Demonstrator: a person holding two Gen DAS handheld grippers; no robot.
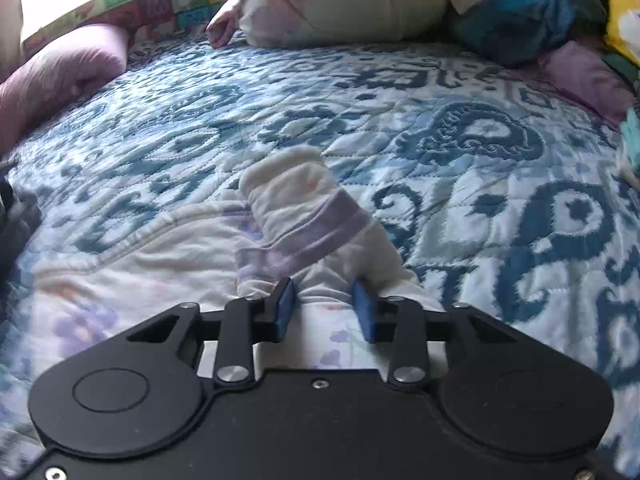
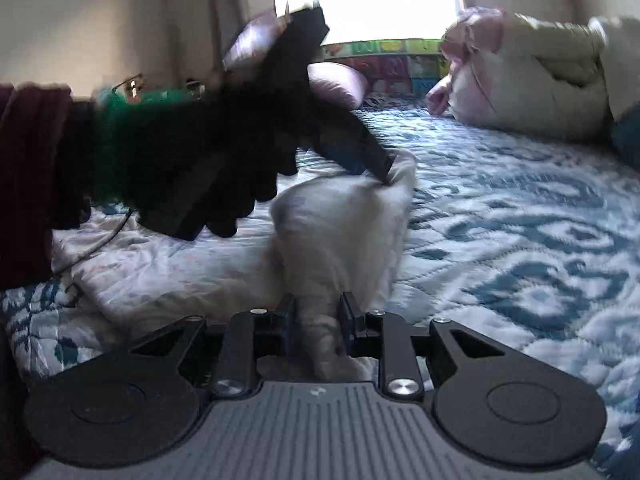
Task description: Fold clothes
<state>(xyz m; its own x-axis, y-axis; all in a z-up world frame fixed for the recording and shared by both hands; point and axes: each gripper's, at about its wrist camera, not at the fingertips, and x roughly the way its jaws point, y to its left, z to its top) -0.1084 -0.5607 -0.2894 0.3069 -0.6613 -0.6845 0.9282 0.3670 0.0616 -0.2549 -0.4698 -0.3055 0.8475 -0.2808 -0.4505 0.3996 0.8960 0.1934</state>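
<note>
Folding white garment (image 1: 296, 220) on blue quilt (image 1: 480, 128); open quilt far and right.
Left gripper (image 1: 325, 304) released, cloth between pads; right gripper (image 2: 318, 316) clenched on cloth. Right view alone shows gloved hand (image 2: 192, 160).

The left black tongs (image 1: 325, 306), blue-padded, are pointing downward with jaws parted. The right black tongs (image 2: 318, 316) are pinching narrowly. A black-gloved hand (image 2: 208, 176) is gripping the left tool.
</note>
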